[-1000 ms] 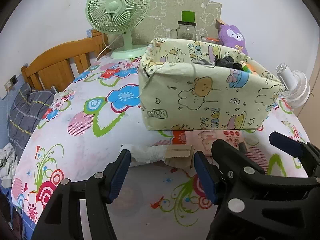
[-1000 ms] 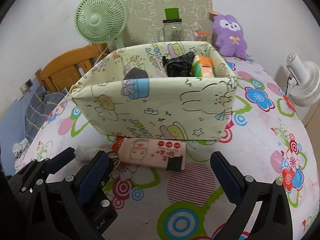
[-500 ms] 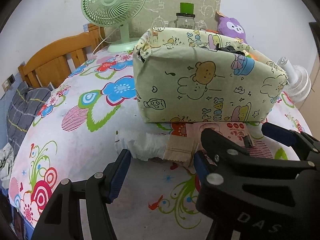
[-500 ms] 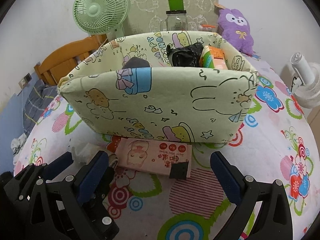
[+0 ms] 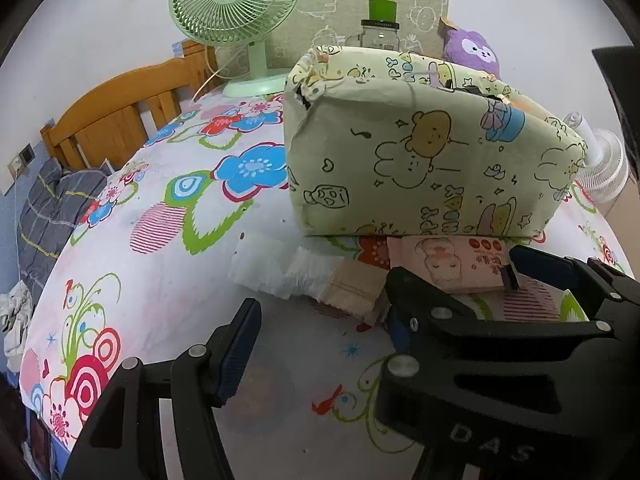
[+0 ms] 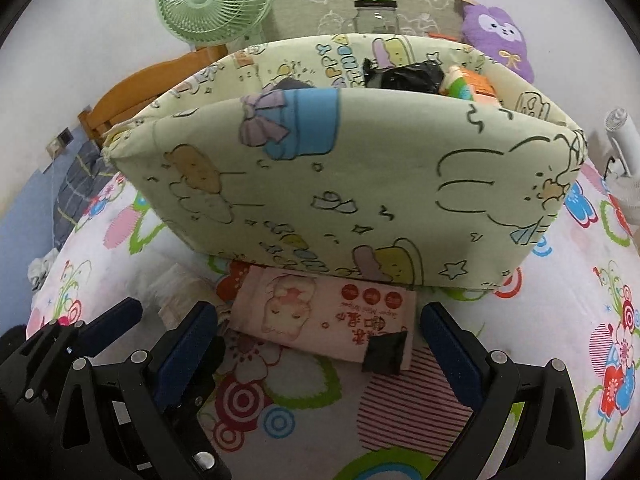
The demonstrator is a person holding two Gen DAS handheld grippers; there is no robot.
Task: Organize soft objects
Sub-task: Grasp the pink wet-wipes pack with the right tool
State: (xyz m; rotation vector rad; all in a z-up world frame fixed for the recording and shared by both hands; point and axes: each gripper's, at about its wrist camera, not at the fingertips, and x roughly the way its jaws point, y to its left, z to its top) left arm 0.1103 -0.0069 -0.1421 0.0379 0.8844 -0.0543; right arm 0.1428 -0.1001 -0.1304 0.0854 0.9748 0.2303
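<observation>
A pink wet-wipes pack [image 6: 320, 314] lies on the flowered bedsheet against the front foot of a cream cartoon-print fabric box [image 6: 340, 184]. My right gripper [image 6: 320, 344] stands open, one finger on each side of the pack, pads clear of it. Left of the pack lie a white folded cloth [image 5: 272, 268] and a beige folded piece [image 5: 352, 292]. My left gripper [image 5: 316, 332] is open just in front of those two, holding nothing. The right gripper's body [image 5: 500, 360] covers the left gripper's right finger. The pink pack [image 5: 452, 260] shows there too.
The box holds a black item [image 6: 408, 76] and an orange one [image 6: 472, 84]. Behind it stand a green fan [image 5: 236, 12], a green-lidded jar [image 5: 380, 28] and a purple plush [image 5: 474, 48]. A white fan [image 5: 600, 168] is right, a wooden headboard [image 5: 120, 120] left.
My right gripper has come down and forward, so the pink pack now lies between its fingers. The box looms larger in both views. Both grippers' jaws stay as wide as before.
</observation>
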